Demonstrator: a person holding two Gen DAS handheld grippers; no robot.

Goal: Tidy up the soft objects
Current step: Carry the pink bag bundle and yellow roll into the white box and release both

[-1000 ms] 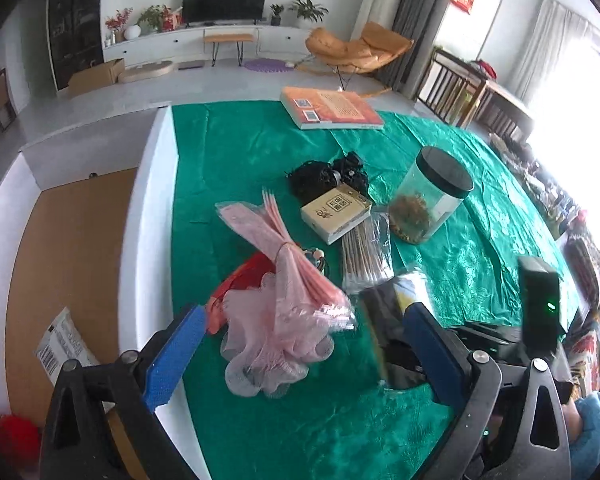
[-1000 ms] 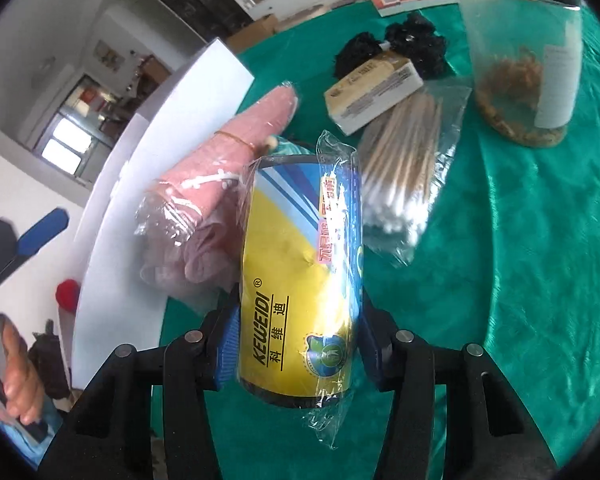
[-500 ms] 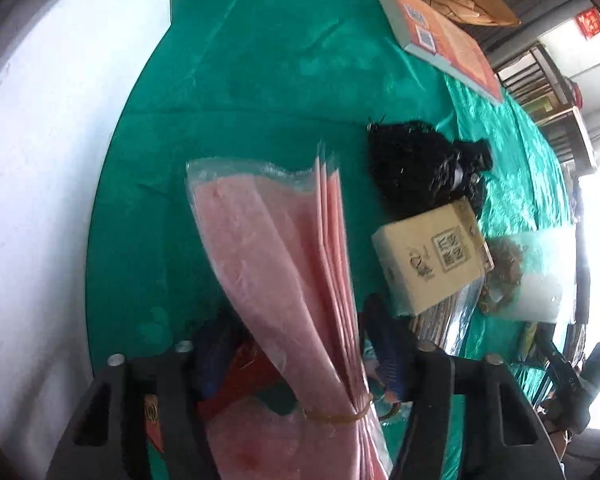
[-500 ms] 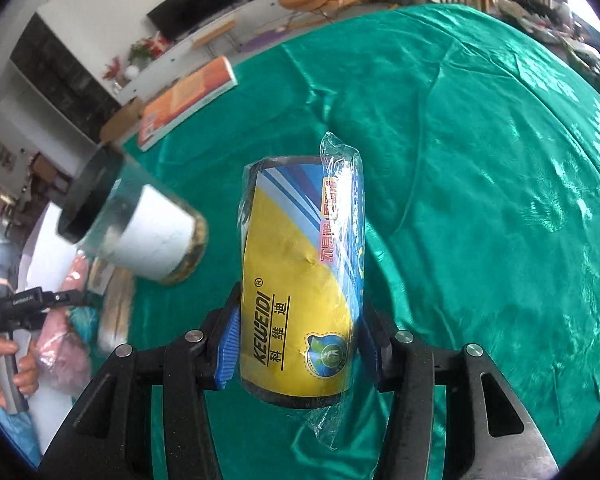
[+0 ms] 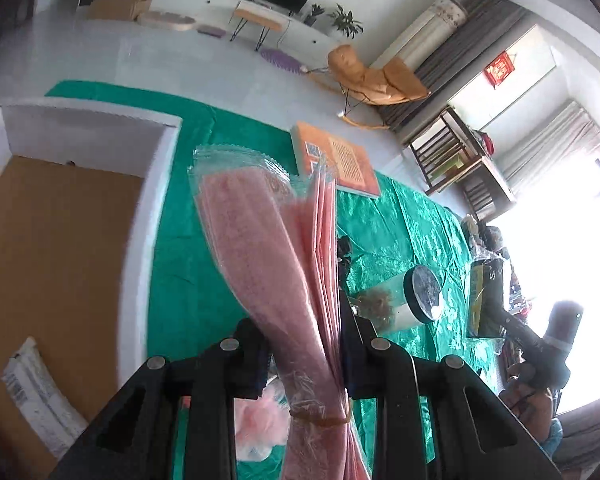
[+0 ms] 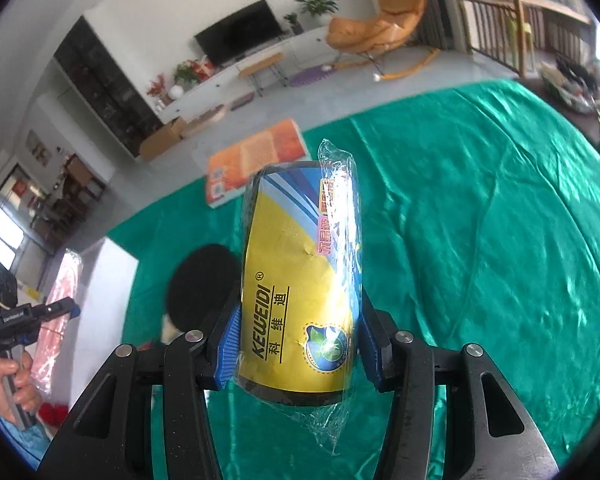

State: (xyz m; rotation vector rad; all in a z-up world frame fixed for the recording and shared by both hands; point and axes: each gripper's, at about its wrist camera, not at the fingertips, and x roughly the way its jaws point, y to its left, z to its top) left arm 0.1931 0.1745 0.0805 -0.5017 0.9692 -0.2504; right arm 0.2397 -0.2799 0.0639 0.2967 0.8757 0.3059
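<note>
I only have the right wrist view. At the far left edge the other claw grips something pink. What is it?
Observer: The left claw is shut on a bundle of pink packets in clear plastic, tied with a rubber band.
Operator: Is there any container near it?
Observer: Yes, an open white box with a brown bottom sits left of the bundle, and a white labelled packet lies inside it.
Operator: And the black disc behind my yellow roll?
Observer: It seems to be the black lid of a clear jar holding brown dried material.
</note>
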